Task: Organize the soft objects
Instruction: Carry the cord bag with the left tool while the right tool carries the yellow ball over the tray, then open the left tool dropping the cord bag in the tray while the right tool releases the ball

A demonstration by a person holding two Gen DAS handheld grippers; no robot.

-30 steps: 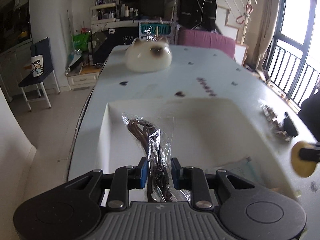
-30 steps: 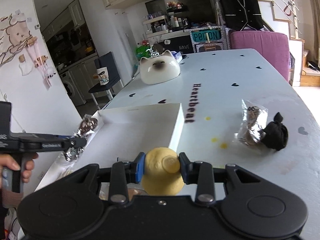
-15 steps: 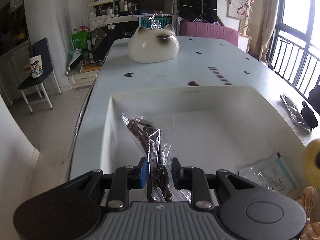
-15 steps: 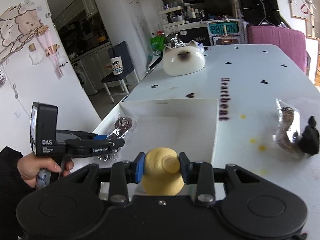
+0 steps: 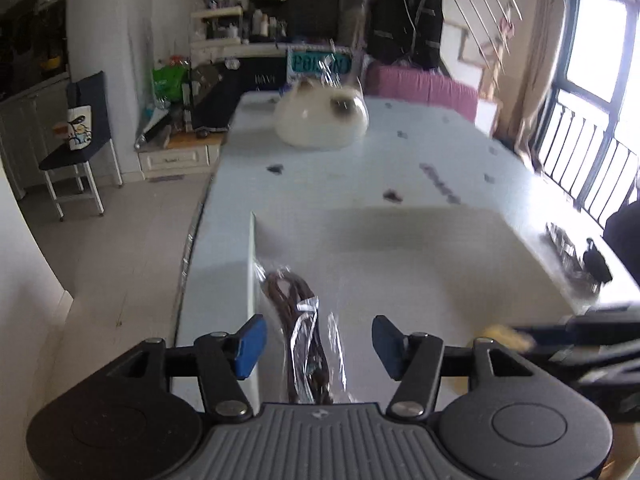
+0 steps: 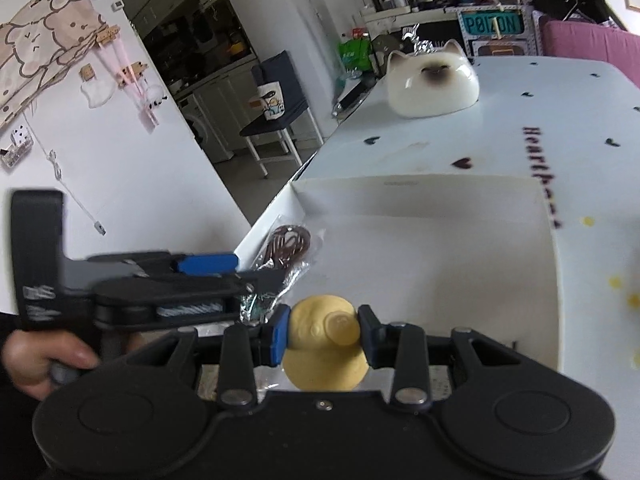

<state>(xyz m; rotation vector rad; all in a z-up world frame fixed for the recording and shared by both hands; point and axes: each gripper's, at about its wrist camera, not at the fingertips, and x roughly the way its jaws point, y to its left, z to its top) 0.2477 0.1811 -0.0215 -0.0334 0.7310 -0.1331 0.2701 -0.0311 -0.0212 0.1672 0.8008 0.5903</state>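
In the left wrist view, the left gripper [image 5: 316, 346] has its jaws spread wide, with nothing pressed between them. The clear bag of brown cord [image 5: 302, 332] lies in the gap between the two blue pads, touching neither, and it runs forward from under the gripper body. The bag rests inside the white box [image 5: 400, 236], along the box's left wall and near its front left corner. Beyond the box, the cat-shaped bowl [image 5: 322, 118] stands near the far edge of the tabletop [image 5: 420, 144]. Near the right edge of the tabletop lie a second clear bag [image 5: 568, 252] and a small black thing [image 5: 597, 262] just beside it; this part is blurred.

In the right wrist view, the right gripper [image 6: 323, 334] is clenched on the yellow soft toy [image 6: 324, 346], which sits squeezed between both pads and bulges below them. The toy hangs over the front part of the box [image 6: 420, 200]. The left gripper [image 6: 240, 270] enters from the left, held in a hand [image 6: 44, 360], and the bag of cord [image 6: 286, 250] lies under its tip by the box's left wall. The cat-shaped bowl [image 6: 432, 80] is at the far side.
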